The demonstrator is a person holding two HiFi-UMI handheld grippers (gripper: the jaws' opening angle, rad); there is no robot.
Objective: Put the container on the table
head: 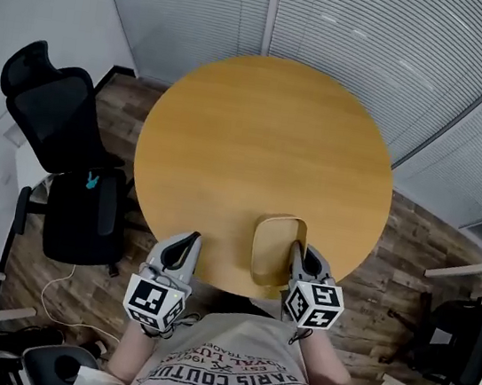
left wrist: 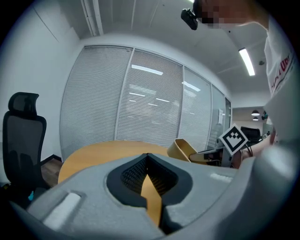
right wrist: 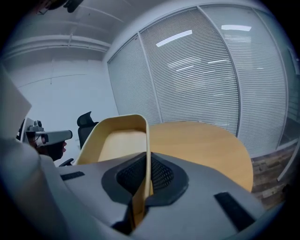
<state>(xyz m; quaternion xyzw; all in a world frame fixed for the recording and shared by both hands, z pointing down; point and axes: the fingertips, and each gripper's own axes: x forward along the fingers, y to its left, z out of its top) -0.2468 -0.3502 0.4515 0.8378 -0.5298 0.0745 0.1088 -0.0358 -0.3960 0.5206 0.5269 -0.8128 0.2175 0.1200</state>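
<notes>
Even, fairly bright overhead light. Left gripper view: ceiling strip light [left wrist: 247, 61] at 2 o'clock, glare streaks on blinds [left wrist: 140, 108]. Head view: table [head: 266, 146] evenly lit, shadows soft, straight lines bow at edges. Gripper views heavy fisheye, black vignette all round, near foreground soft.

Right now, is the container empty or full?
Empty: the container shows a bare inside in the right gripper view.

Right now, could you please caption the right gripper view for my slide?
Right gripper shut on the tan container's rim, round wooden table beyond.
</notes>
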